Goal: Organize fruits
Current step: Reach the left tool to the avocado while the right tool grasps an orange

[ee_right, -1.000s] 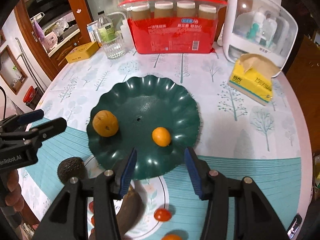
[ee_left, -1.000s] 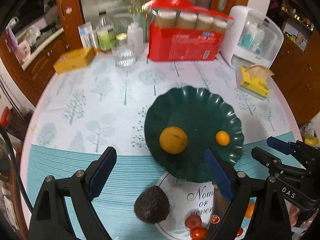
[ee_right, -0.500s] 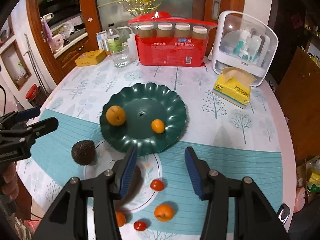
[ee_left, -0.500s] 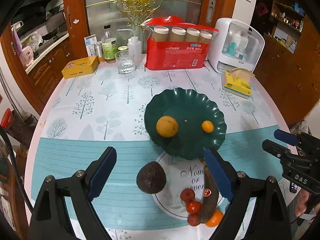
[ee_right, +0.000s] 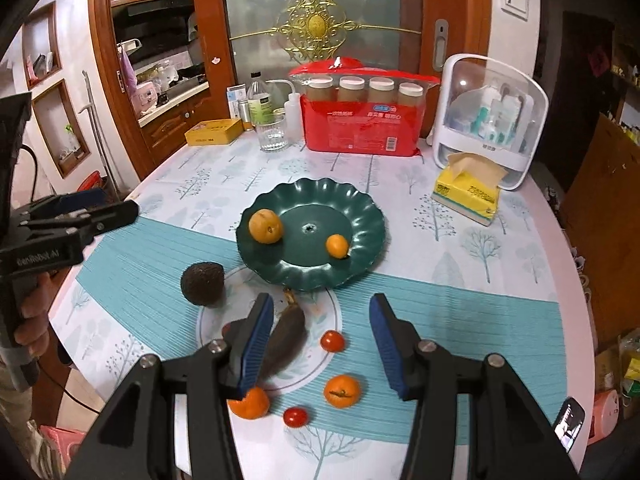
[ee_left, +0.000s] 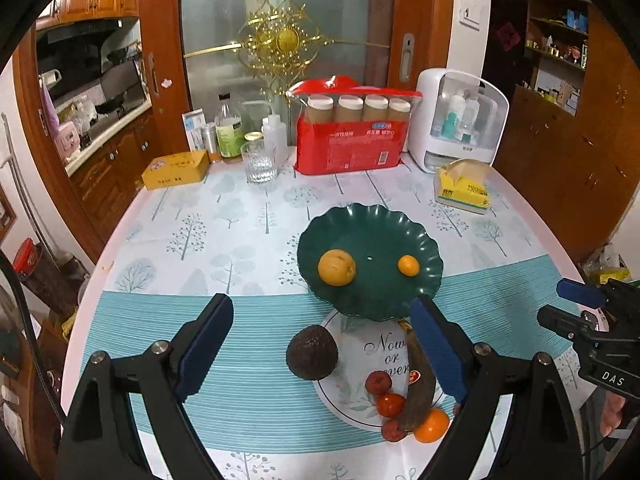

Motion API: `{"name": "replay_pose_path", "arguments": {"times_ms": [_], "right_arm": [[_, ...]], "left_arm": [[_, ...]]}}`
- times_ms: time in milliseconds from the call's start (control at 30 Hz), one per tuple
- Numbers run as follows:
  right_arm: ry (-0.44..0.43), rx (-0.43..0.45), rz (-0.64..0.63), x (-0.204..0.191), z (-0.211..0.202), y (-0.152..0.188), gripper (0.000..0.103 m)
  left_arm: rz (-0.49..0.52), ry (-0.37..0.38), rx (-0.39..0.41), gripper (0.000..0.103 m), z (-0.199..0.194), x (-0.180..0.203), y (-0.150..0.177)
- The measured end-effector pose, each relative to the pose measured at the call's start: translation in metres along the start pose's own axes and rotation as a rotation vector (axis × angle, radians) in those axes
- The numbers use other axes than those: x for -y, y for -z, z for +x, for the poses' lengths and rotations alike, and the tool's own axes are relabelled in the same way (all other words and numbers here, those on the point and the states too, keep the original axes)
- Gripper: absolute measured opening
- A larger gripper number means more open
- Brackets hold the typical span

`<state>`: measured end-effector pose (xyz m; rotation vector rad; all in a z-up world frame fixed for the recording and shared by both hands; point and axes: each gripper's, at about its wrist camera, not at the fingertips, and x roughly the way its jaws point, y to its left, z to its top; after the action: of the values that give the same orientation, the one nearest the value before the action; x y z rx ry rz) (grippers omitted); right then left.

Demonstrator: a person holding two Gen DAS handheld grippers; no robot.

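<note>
Left gripper (ee_left: pixel 320 344): we see our jaws spread wide with nothing between them, held above the near part of the table.
Right gripper (ee_right: pixel 322 340): our jaws stand wide apart here too and grip nothing; they hang over the white round mat.
Green plate (ee_left: pixel 420 248): it sits near the middle of the table (ee_left: pixel 200 240), its near rim overlapping the far edge of the white round mat (ee_left: pixel 360 352).
On the plate: we count two fruits, a larger yellow-orange fruit (ee_left: pixel 337 267) on the left and a small orange fruit (ee_left: pixel 408 266) on the right, well apart.
Avocado (ee_left: pixel 312 352): dark and rough-skinned, it rests at the left edge of the mat, just in front of the plate.
Banana (ee_left: pixel 420 392): very dark, it lies on the mat with its stem toward the plate; from the right wrist view our left finger (ee_right: pixel 256 344) covers part of it.
Small red fruits: three cluster beside the banana (ee_left: pixel 390 404); one more red tomato (ee_right: pixel 332 341) lies between our right fingers, and another red one (ee_right: pixel 295 416) lies nearer us.
Tangerines: one (ee_right: pixel 342 390) rests at the mat's near edge, another (ee_right: pixel 250 403) sits partly behind our left finger.
Far side: a red package (ee_left: pixel 348 148), a drinking glass (ee_left: pixel 260 162), a yellow tin (ee_left: pixel 176 170), a tissue pack (ee_left: pixel 464 190) and a white storage case (ee_left: pixel 460 120).
</note>
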<state>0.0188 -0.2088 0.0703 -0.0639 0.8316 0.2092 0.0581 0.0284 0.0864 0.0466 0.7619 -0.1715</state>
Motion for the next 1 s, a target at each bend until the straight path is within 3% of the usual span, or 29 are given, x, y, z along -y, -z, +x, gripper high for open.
{"name": "replay_pose_path", "arguments": {"times_ms": [333,800,1000], "right_arm": [[0.025,-0.028,0.014,0.009,0.015,0.032,0.050],[-0.006,-0.214,0.083,0.030,0.086,0.093,0.050],[-0.021,-0.262,0.113,0.038,0.107,0.108,0.050]], "left_arm": [[0.040,-0.030,0.009,0.089,0.005,0.000,0.031],[0.040,-0.046,-0.218,0.089,0.106,-0.007,0.082],[0.006,-0.048,-0.280,0.089,0.140,-0.011,0.091]]}}
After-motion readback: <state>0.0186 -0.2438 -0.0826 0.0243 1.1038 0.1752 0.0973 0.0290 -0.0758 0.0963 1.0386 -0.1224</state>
